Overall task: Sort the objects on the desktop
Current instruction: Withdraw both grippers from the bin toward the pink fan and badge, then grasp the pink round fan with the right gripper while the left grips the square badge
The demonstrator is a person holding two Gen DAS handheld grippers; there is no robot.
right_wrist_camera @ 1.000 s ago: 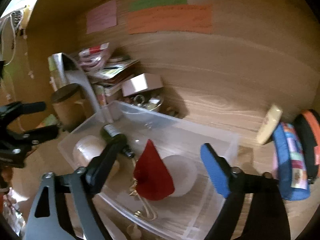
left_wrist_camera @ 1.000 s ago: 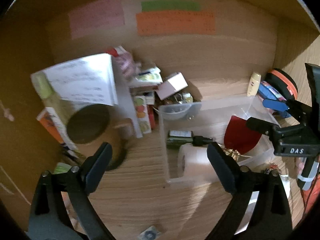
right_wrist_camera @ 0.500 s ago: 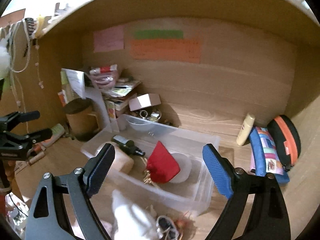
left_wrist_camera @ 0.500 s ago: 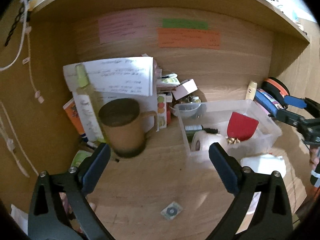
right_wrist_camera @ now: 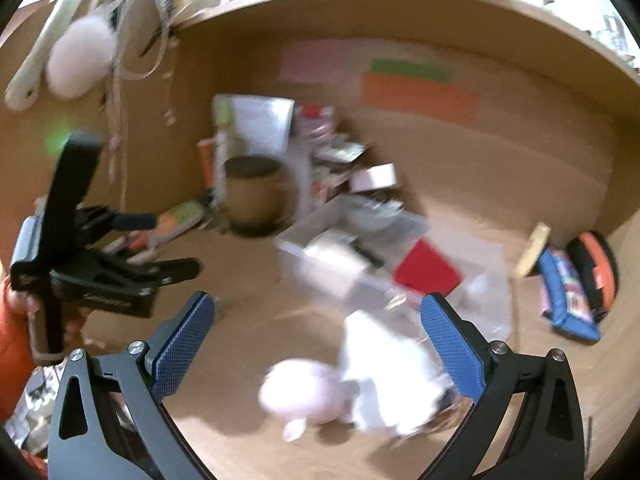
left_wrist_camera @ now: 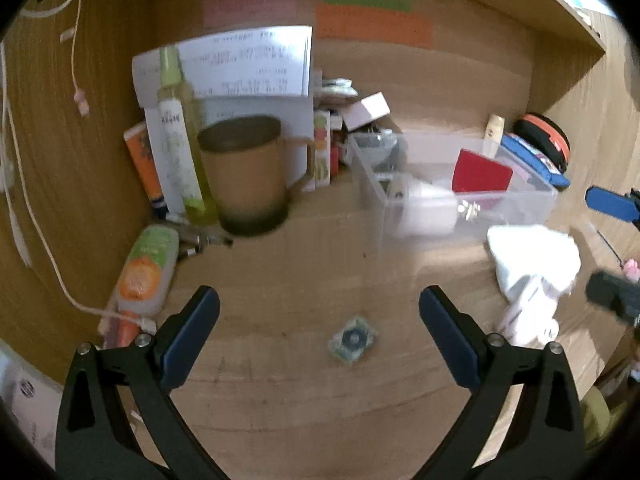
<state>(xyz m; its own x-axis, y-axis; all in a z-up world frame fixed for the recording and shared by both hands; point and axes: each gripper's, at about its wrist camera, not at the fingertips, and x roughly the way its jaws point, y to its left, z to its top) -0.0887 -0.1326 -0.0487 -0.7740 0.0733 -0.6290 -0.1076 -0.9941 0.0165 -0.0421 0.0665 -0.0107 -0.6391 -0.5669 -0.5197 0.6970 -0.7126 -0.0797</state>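
Though right view blurs, both tongs gape wide, seemingly empty

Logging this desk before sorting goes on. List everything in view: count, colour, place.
mug: 1, brown, back left of desk
spray bottle: 1, yellow-green, upright left of mug
printed sheet: 1, white, behind mug
wipes pack: 1, green and orange, lying front left
clear bin: 1, transparent, right of mug
red pouch: 1, red, inside bin
small packet: 1, dark green-blue, on the desk near the left gripper
white cloth: 1, white, in front of bin
pencil case: 1, blue, far right
round case: 1, black and orange, behind pencil case
sticky notes: 3, pink, green, orange, back wall
left gripper: open, empty
right gripper: open, empty
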